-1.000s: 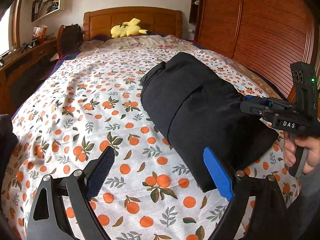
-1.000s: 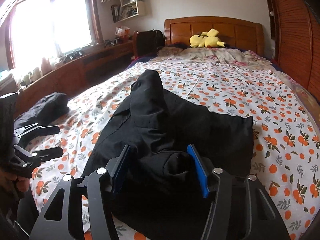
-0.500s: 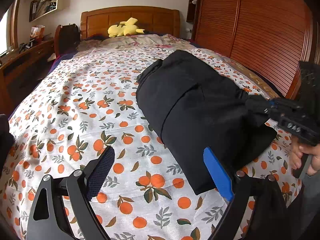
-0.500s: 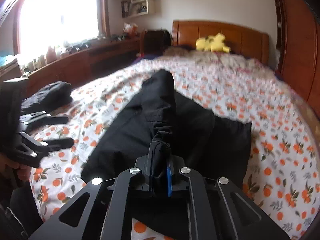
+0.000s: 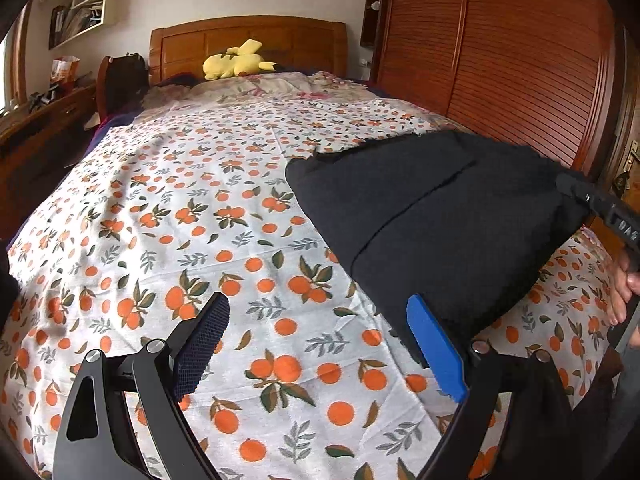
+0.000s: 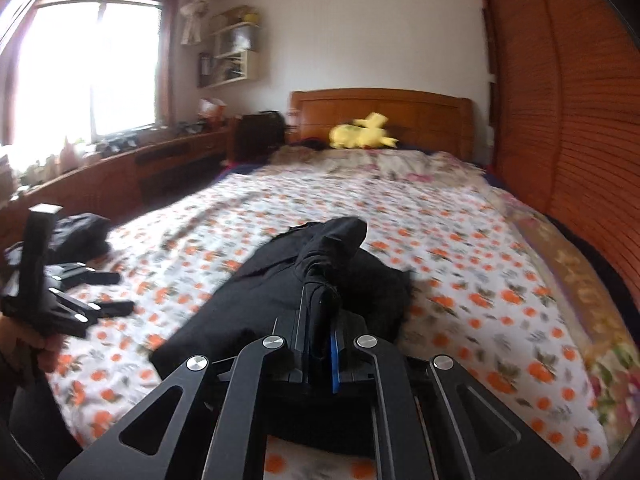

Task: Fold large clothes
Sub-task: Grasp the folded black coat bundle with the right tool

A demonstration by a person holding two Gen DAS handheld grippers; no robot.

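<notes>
Right wrist view: right gripper (image 6: 320,328) clamped on a bunched edge of garment (image 6: 280,304), raised over bed (image 6: 460,240), right side. Left gripper (image 5: 320,344) wide, empty, near-left. Advise lifting evenly, laying fold flat.

Place: home bedroom
Evidence: bed (image 5: 224,208) in orange-print sheet, wooden headboard (image 5: 248,40), yellow plush toy (image 5: 236,65), louvred wardrobe (image 5: 500,60), window (image 6: 84,72), wall shelves (image 6: 234,56)

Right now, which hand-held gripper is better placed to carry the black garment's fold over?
Right. The right hand-held gripper is shut on the black garment, lifting its edge; the left hand-held gripper hangs open over the bedsheet.
</notes>
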